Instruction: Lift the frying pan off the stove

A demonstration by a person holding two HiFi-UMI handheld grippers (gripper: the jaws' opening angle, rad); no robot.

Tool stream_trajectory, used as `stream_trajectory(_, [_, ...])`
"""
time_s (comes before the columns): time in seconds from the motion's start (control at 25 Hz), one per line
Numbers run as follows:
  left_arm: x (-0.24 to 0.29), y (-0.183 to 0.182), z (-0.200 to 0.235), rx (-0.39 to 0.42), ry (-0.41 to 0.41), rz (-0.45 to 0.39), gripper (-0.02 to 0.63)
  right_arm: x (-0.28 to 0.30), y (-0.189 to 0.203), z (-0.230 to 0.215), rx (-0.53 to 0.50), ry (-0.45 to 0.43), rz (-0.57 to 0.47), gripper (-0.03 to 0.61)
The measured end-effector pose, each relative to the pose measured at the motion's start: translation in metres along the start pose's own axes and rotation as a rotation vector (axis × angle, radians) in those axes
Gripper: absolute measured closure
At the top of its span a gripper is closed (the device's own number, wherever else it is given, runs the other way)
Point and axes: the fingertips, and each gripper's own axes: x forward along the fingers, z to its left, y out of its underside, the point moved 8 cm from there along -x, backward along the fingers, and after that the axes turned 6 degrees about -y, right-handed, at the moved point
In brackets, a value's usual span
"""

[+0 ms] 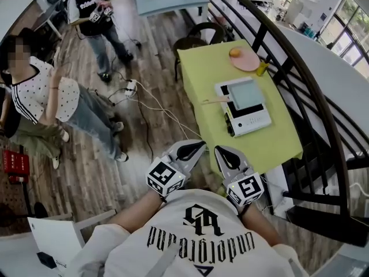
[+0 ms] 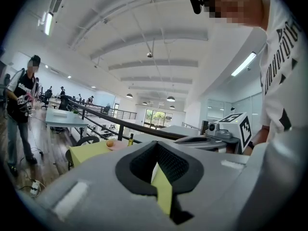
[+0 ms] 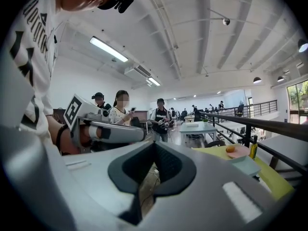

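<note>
Yellow-green table (image 1: 202, 74) stands ahead of the person, beside a black railing (image 1: 300, 79). On it sits a white stove (image 1: 253, 122), and the pan (image 1: 245, 94), square and pale grey-green, rests on the stove's far half. Its wooden handle (image 1: 214, 101) sticks out toward the left of the head view. Beyond the stove lie a pink plate (image 1: 249, 63) with an orange fruit (image 1: 234, 52) on it and a small yellow bottle (image 1: 263, 68) just beside the plate.

Both grippers are held close to the person's chest, near the table's near edge and well apart from the pan. The left gripper (image 1: 199, 145) has its jaws closed together with nothing between them. The right gripper (image 1: 219, 150) is likewise fully closed and empty. They lie side by side, tips pointing toward the table.

Two people (image 1: 52, 97) stand on the wooden floor (image 1: 155, 45) to the left, with cables (image 1: 144, 100) trailing near them.
</note>
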Motion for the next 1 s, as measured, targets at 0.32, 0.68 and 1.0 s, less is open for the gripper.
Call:
stream_trajectory(0.32, [-0.017, -0.017, 0.098, 0.022, 0.053, 0.011, 0.609, 0.107, -0.016, 0.0, -0.008, 0.03, -0.019, 0.577])
stream_trajectory(0.68, [-0.043, -0.03, 0.171, -0.003, 0.089, 0.042, 0.607, 0.181, -0.029, 0.014, 0.027, 0.06, 0.01, 0.577])
stream_trajectory(1.0, [-0.02, -0.022, 0.213, -0.017, 0.106, 0.068, 0.607, 0.217, -0.016, -0.011, 0.046, 0.064, 0.034, 0.577])
